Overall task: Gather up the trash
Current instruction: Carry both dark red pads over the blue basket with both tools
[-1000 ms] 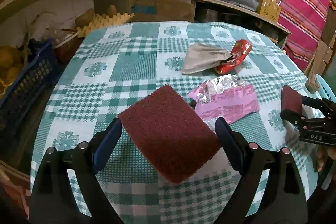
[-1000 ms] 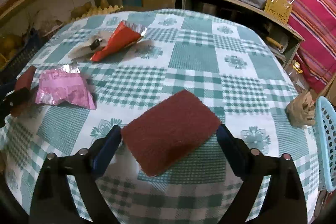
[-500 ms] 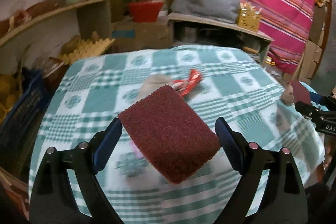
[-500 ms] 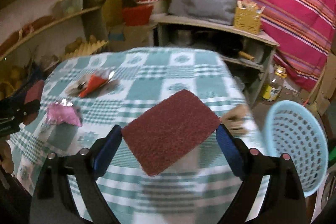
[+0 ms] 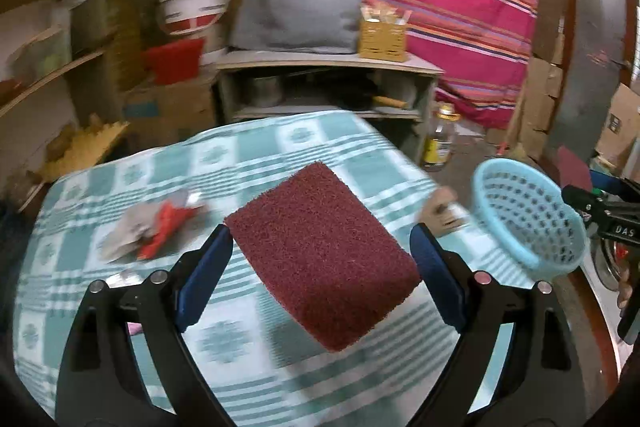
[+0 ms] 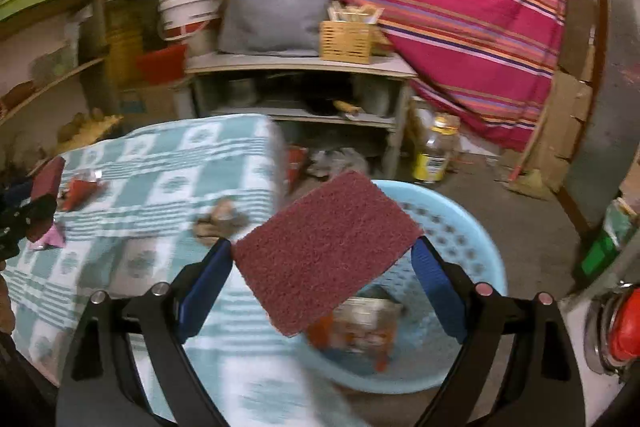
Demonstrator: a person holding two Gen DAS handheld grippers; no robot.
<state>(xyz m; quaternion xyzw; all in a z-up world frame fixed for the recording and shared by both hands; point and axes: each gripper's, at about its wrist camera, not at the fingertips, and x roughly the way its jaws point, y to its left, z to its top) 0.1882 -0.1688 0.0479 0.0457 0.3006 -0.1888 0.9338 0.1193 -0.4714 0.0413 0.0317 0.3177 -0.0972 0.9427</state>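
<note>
My left gripper [image 5: 322, 251] is open over the table's near half; a maroon scouring pad [image 5: 320, 255] sits fixed between its fingers. A red wrapper on a grey-beige wrapper [image 5: 154, 229] lies on the checked tablecloth [image 5: 248, 155] to the left. A crumpled brown piece [image 5: 438, 207] lies near the table's right edge. My right gripper [image 6: 322, 259] is open, with the same kind of pad [image 6: 326, 251], above a light blue basket [image 6: 472, 227] that holds a wrapper [image 6: 360, 323]. A pink wrapper [image 6: 48, 237] lies on the table at the left.
The blue basket [image 5: 524, 219] stands off the table's right edge. A grey shelf unit [image 6: 296, 87] with a cushion and wicker box stands behind. A yellow-labelled bottle [image 6: 434, 151] is on the floor. Wooden shelves with buckets run along the left. A striped pink cloth hangs at the back.
Both grippers pulled back from the table and swung right. The right one now hangs over the blue basket. The pink wrapper has slid out of the left wrist view.
</note>
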